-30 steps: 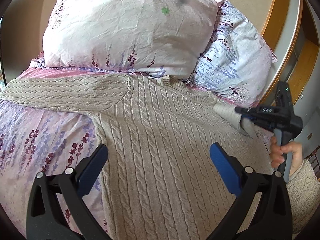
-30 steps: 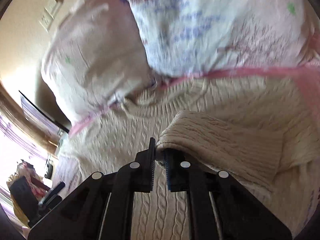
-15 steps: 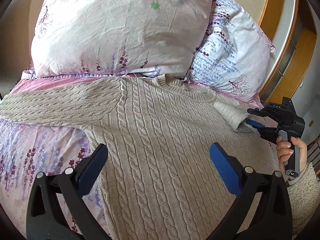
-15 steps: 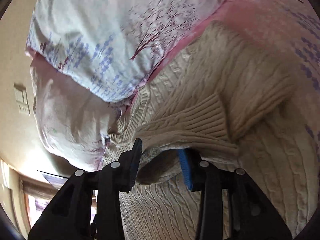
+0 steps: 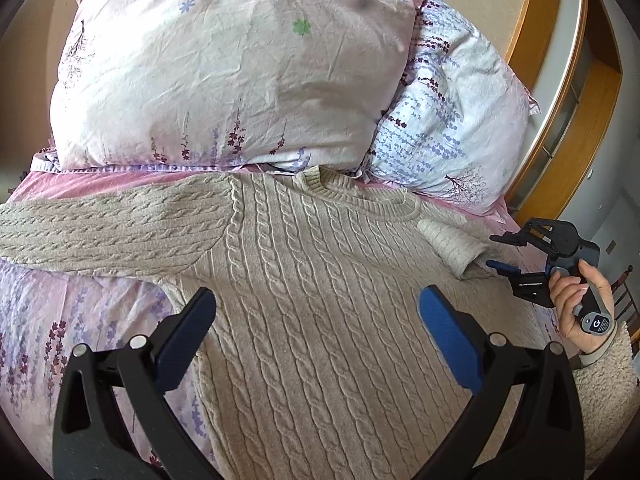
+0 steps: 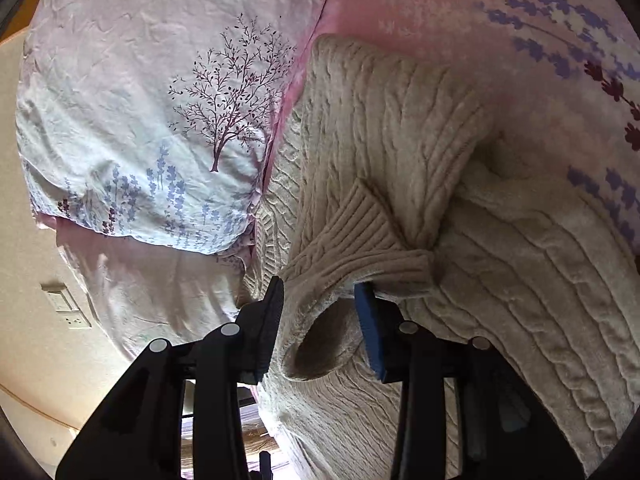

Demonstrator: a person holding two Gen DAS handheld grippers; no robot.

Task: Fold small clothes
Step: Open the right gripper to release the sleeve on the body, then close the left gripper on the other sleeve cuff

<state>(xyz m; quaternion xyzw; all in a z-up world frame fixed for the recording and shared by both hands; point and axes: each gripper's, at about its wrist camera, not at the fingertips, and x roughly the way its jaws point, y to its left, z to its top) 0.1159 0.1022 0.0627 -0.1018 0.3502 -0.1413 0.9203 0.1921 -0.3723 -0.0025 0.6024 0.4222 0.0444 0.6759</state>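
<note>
- Floral pink bedding [image 5: 60, 320] covers the bed, with two pillows [image 5: 224, 68] propped at its head.
- Just below the pillows, a beige cable-knit sweater [image 5: 320, 300] lies flat, neckline toward them, one sleeve [image 5: 104, 228] stretched out sideways.
- The other sleeve's cuff [image 6: 344, 248] is folded back onto the sweater's body.
- The left gripper [image 5: 316, 340] hovers over the sweater's middle, jaws spread wide, holding nothing.
- The right gripper [image 6: 320, 320] sits at the cuff's opening, jaws parted on either side of it, not pinching.

left gripper [image 5: 316, 328]: black frame, blue pads | right hand [image 5: 576, 300]: fleece cuff
</note>
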